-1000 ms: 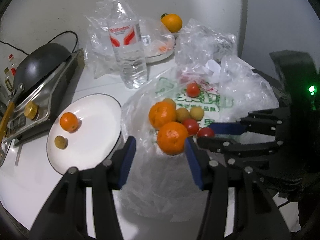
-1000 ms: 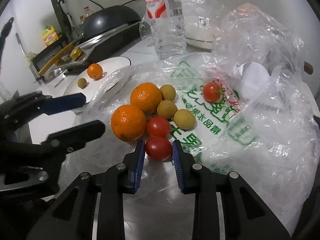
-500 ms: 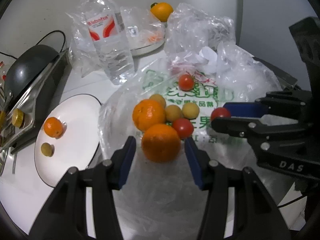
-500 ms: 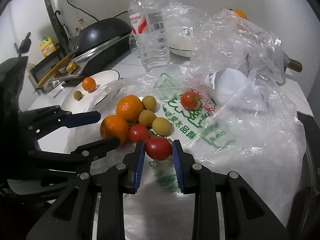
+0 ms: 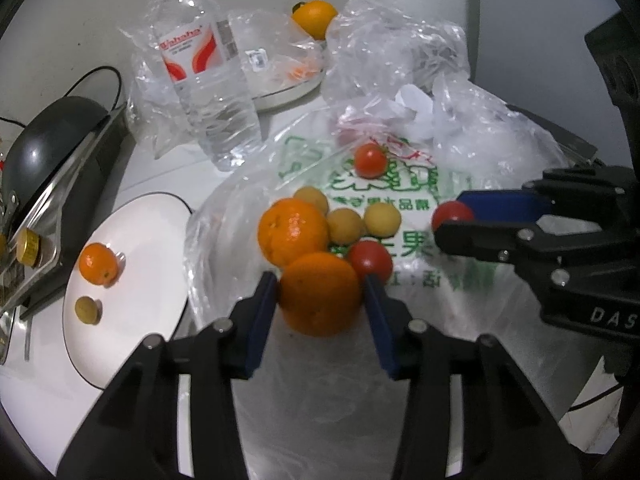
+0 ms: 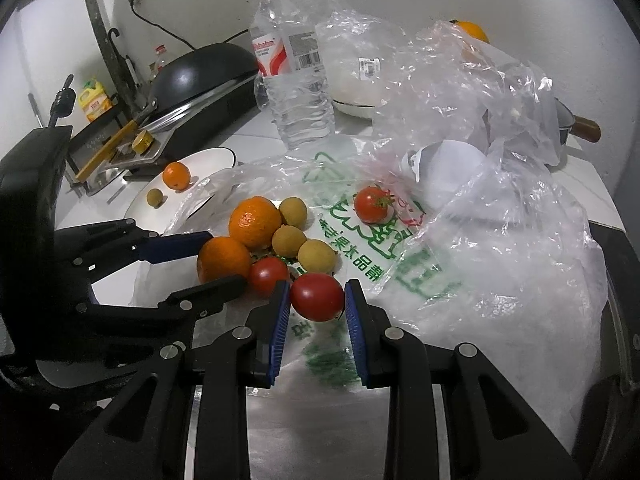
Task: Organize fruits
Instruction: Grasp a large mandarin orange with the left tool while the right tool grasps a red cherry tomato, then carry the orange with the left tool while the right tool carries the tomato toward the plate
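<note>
My left gripper is shut on an orange at the near edge of the fruit pile. My right gripper is shut on a red tomato and holds it above the plastic bag; it also shows in the left wrist view. On the bag lie another orange, a second tomato, three small yellow-brown fruits and a stemmed tomato. A white plate at left holds a small orange and one small brown fruit.
A water bottle stands behind the pile. A second plate under plastic with an orange sits at the back. A black pan on a cooker is at far left. Crumpled plastic rises at right.
My left gripper has closed on the near orange. My right gripper has lifted the tomato off the bag and drawn it back to the right of the pile.
</note>
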`<action>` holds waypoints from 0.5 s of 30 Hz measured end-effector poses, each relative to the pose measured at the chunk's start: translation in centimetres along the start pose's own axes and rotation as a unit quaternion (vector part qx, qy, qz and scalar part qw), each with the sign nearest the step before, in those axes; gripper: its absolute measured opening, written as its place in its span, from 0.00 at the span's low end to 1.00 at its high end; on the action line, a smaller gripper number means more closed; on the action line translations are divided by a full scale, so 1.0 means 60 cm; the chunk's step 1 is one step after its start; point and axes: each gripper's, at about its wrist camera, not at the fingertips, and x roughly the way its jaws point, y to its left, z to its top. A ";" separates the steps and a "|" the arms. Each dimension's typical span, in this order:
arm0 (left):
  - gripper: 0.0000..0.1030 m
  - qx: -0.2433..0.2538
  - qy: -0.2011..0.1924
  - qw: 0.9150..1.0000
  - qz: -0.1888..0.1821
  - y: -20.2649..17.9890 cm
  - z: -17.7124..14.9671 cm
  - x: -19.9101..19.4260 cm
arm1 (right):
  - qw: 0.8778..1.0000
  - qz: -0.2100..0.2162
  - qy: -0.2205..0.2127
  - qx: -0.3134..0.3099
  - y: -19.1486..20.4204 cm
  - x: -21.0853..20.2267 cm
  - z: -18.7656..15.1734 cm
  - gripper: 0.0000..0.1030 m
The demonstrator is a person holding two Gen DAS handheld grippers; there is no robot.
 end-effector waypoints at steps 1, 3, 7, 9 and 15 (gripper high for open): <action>0.43 -0.001 -0.001 1.000 -0.002 0.000 -0.001 -0.003 | 1.000 -0.001 -0.001 -0.001 0.001 -0.001 0.000 0.29; 0.43 0.001 -0.006 1.000 -0.003 -0.003 -0.002 -0.010 | 1.000 -0.002 -0.003 -0.002 0.003 -0.004 0.000 0.29; 0.43 0.003 -0.019 1.000 -0.008 -0.005 -0.001 -0.027 | 1.000 -0.006 -0.007 -0.003 0.011 -0.011 0.002 0.29; 0.43 0.003 -0.028 1.000 -0.009 -0.005 0.000 -0.038 | 1.000 -0.007 -0.008 -0.004 0.016 -0.014 0.002 0.29; 0.43 0.001 -0.048 0.999 -0.012 -0.002 0.000 -0.066 | 1.000 -0.012 -0.014 -0.011 0.034 -0.024 0.005 0.29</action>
